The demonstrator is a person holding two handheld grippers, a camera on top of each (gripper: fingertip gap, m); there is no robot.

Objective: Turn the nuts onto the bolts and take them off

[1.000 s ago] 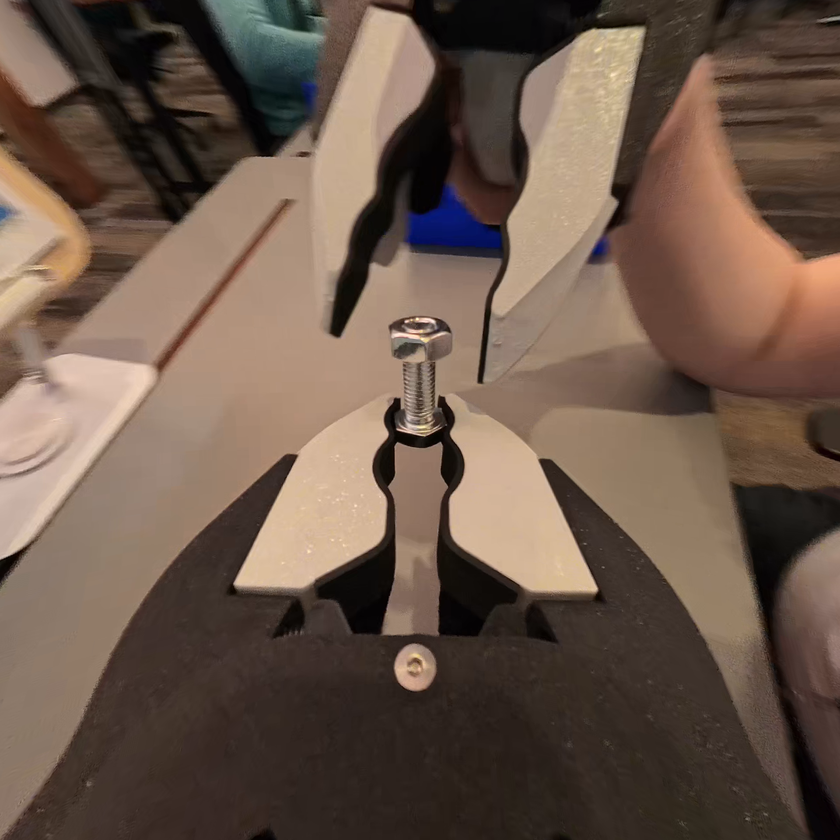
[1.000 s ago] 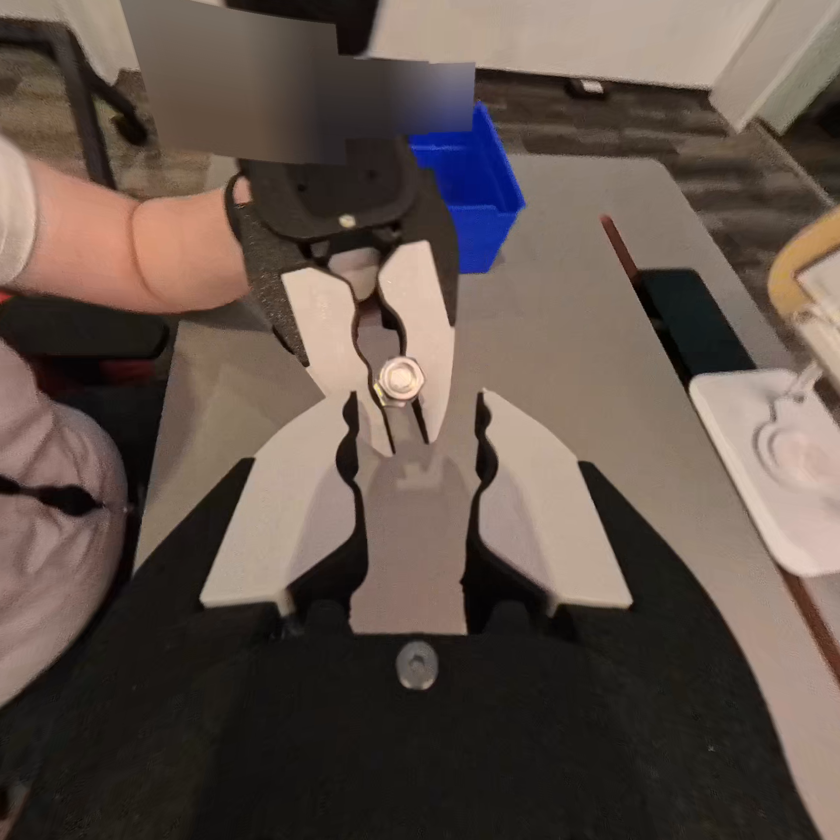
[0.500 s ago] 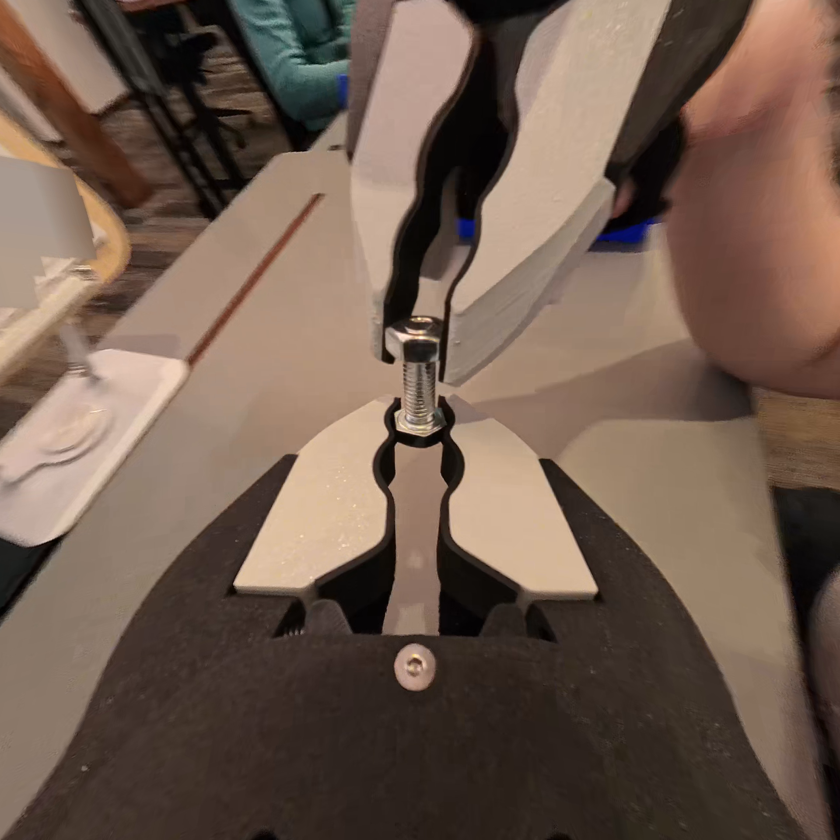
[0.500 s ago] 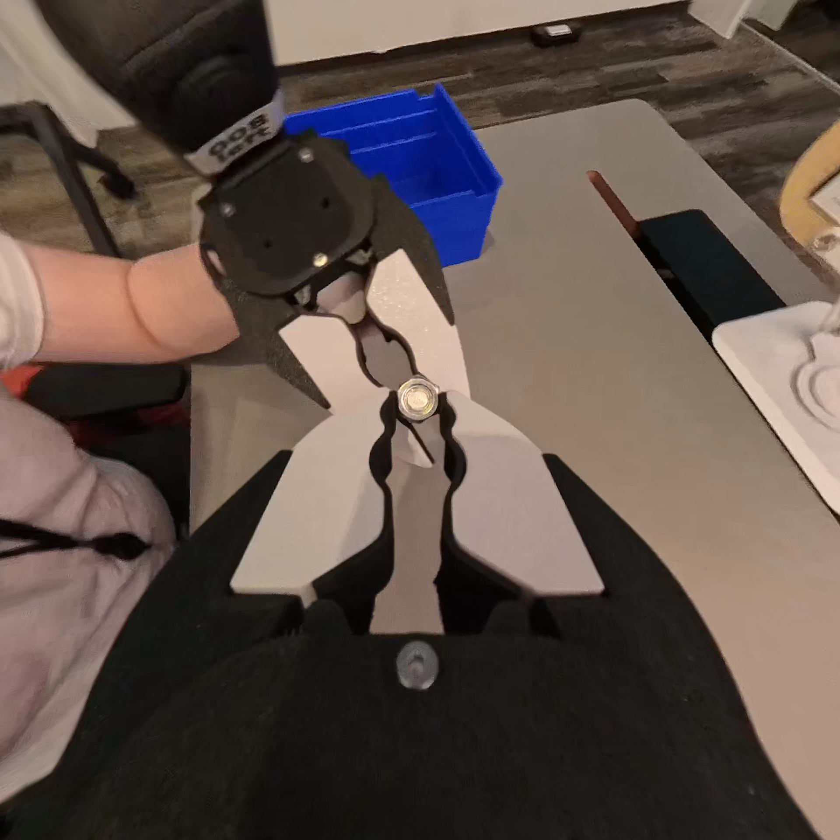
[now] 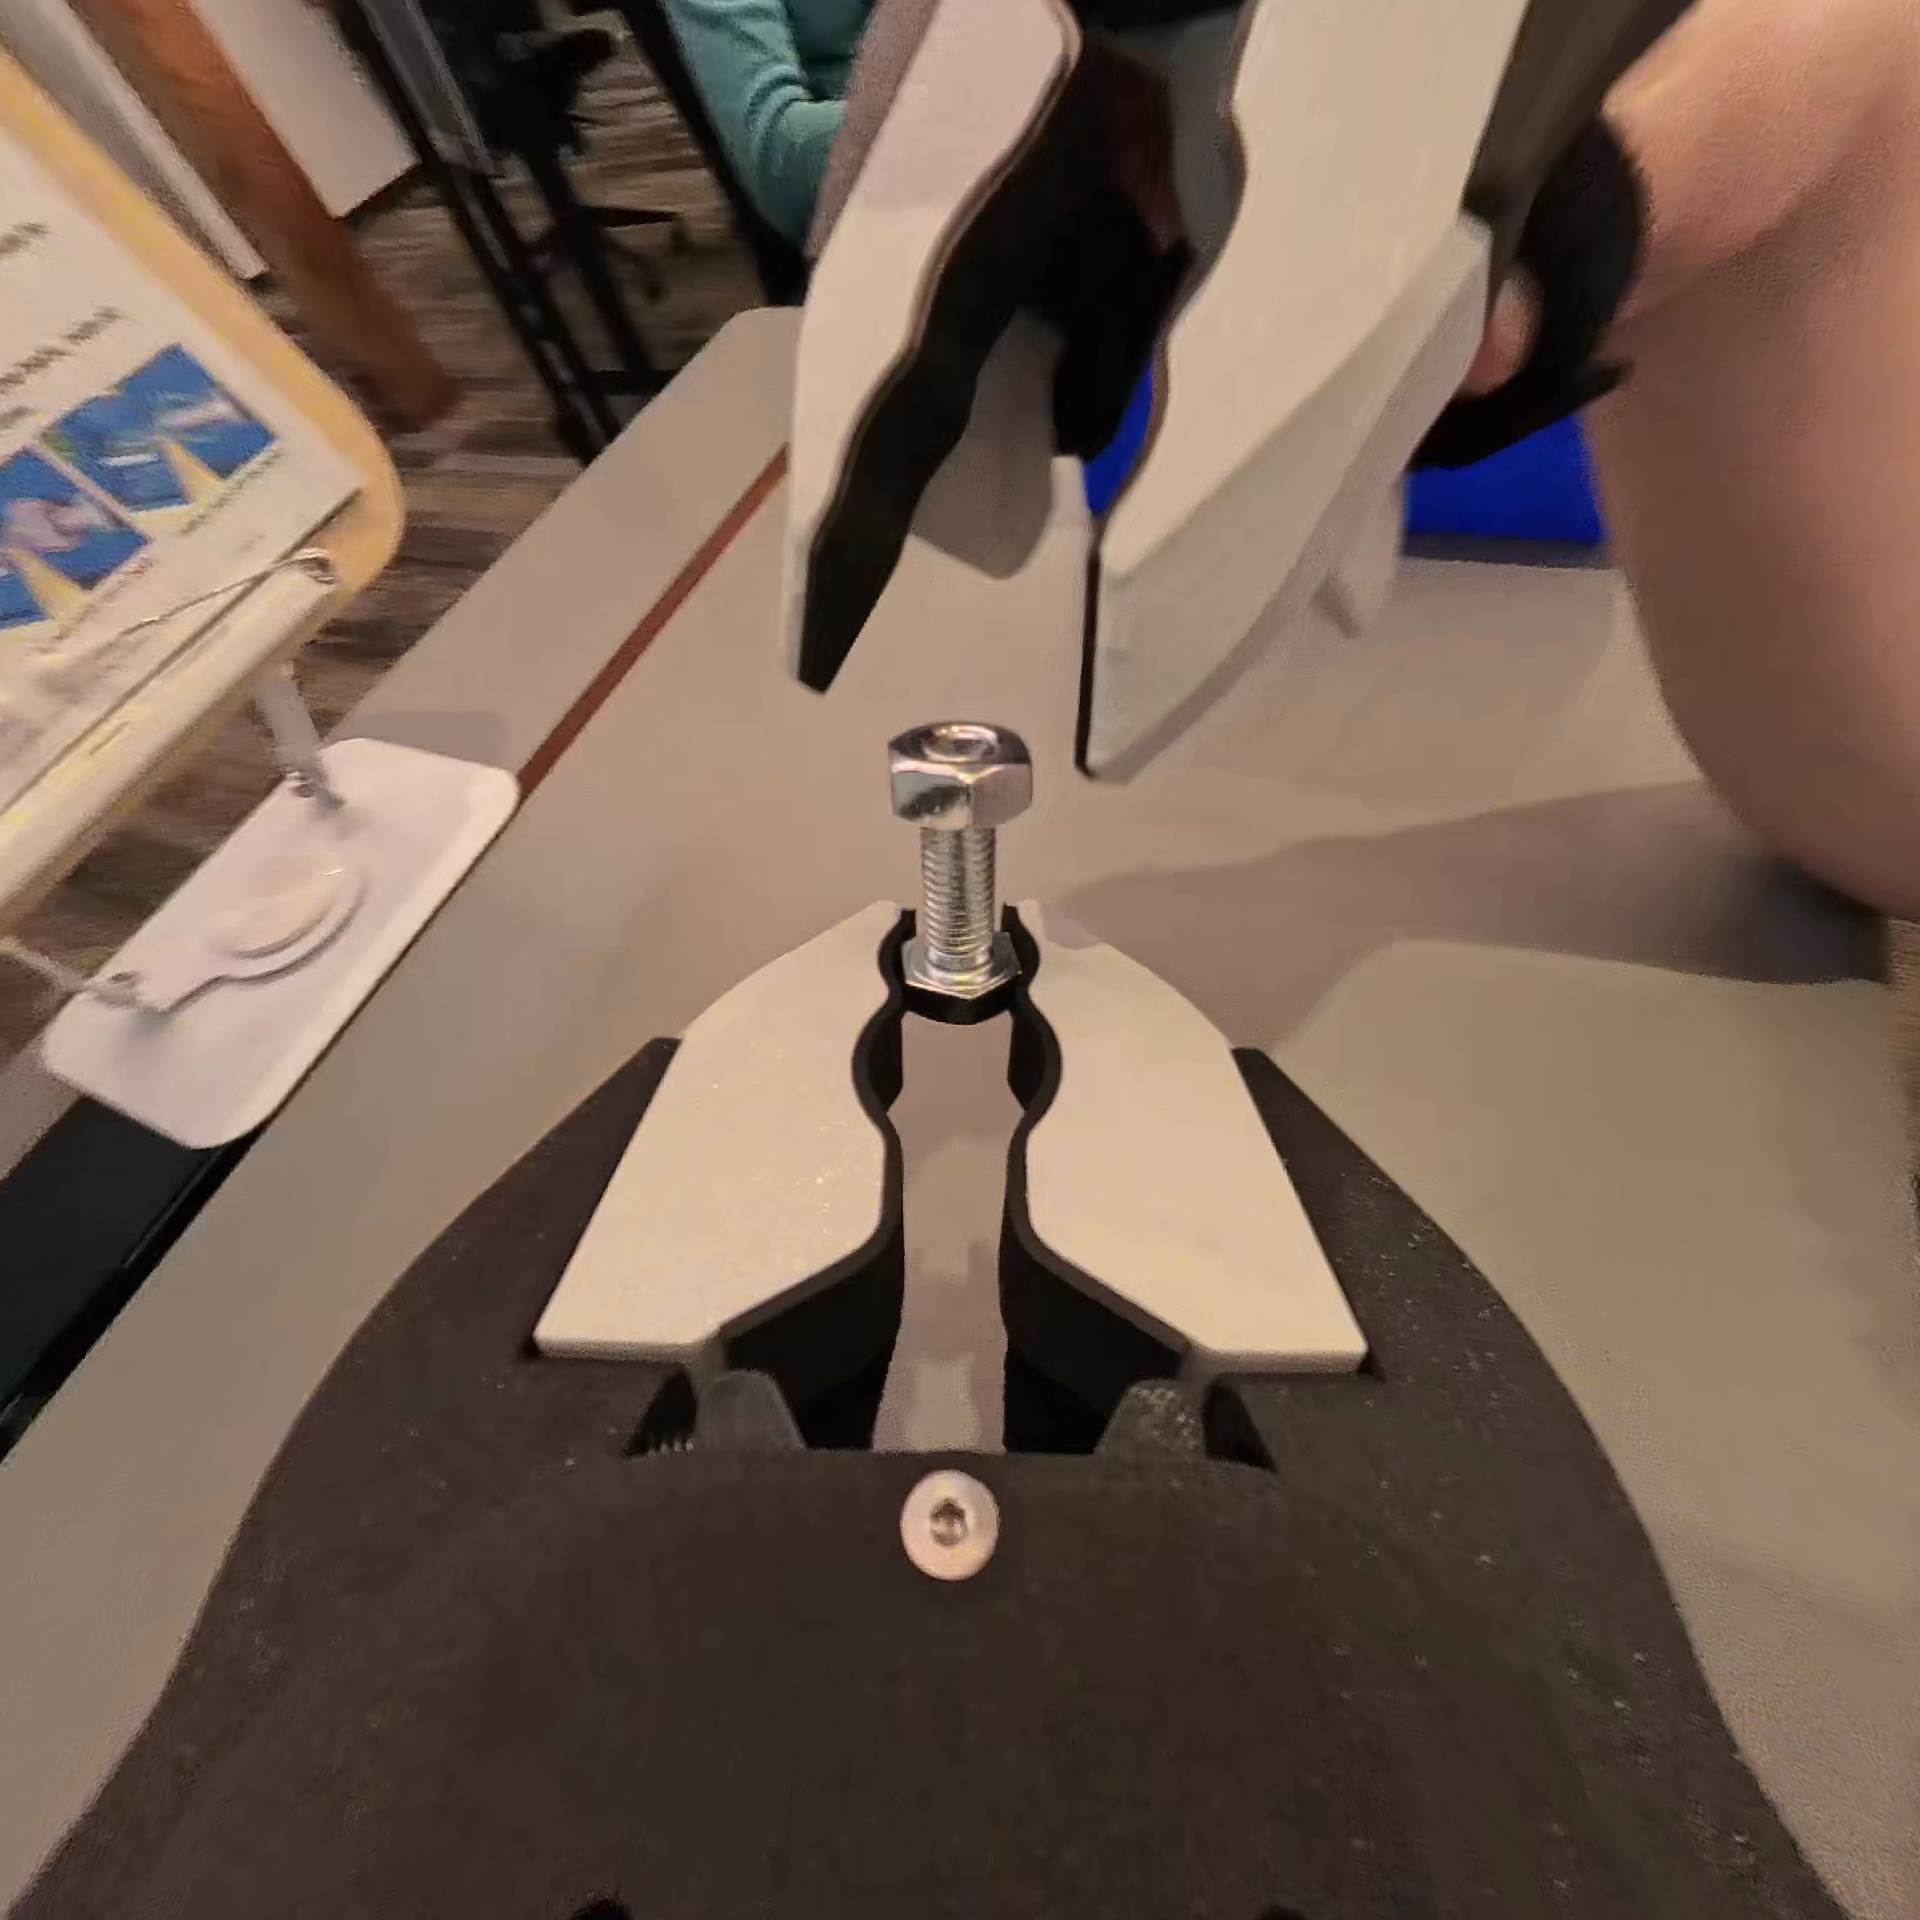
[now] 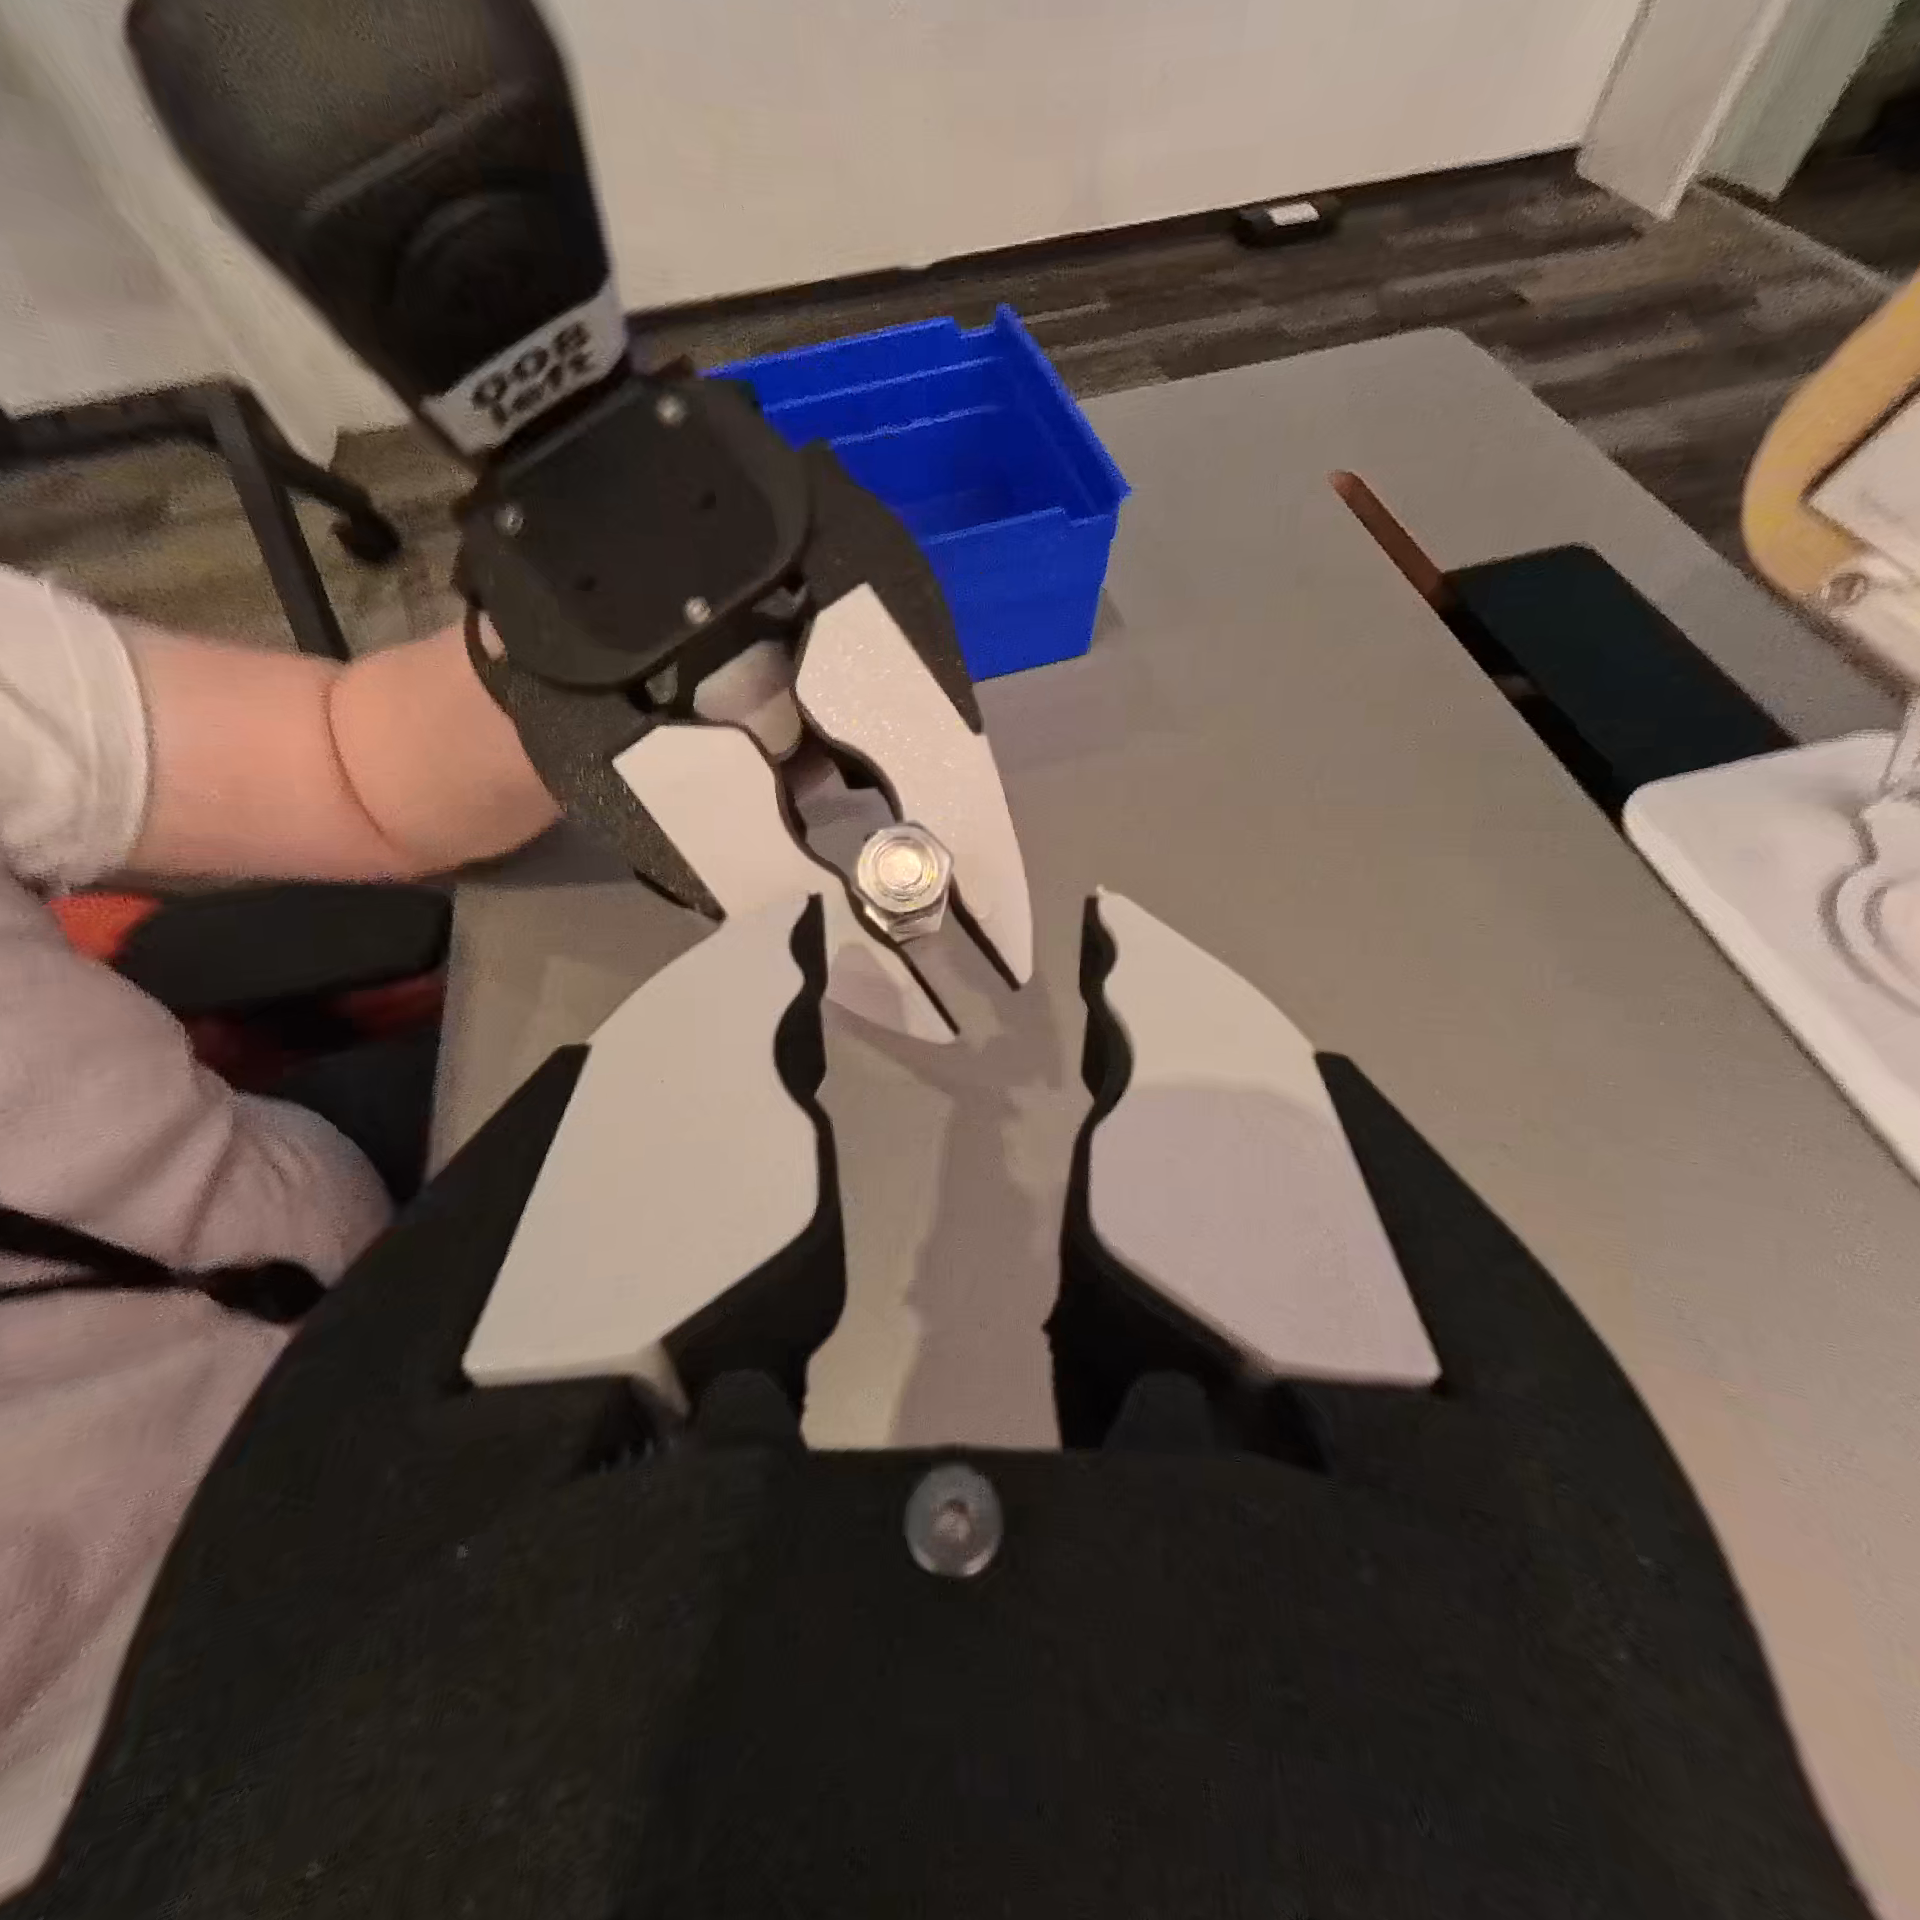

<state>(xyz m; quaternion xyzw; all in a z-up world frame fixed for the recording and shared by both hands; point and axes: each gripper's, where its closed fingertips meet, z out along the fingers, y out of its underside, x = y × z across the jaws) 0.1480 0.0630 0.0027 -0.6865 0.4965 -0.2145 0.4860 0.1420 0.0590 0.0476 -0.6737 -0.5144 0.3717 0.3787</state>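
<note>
**Left clamps bolt upright, right hangs open above it**

Left hand-held gripper (image 5: 956, 935) clenched around the lower hex of the bolt (image 5: 958, 894), which stands upright, threads bare. Hex nut (image 5: 960, 779) sits at the bolt's top end. Which hex is head and which is nut: cannot tell for sure. Right hand-held gripper (image 5: 940, 717) released, fingers spread, tips hanging just above the top hex at 12 o'clock, not touching. In the right wrist view the bolt (image 6: 906, 873) shows end-on at 12 o'clock beyond the open right hand-held gripper (image 6: 951, 914). Grey worktop (image 6: 1299, 935) beneath; blue bin (image 6: 966, 520) at 12 o'clock, white stand base (image 5: 281, 935) at 9 o'clock.
</note>
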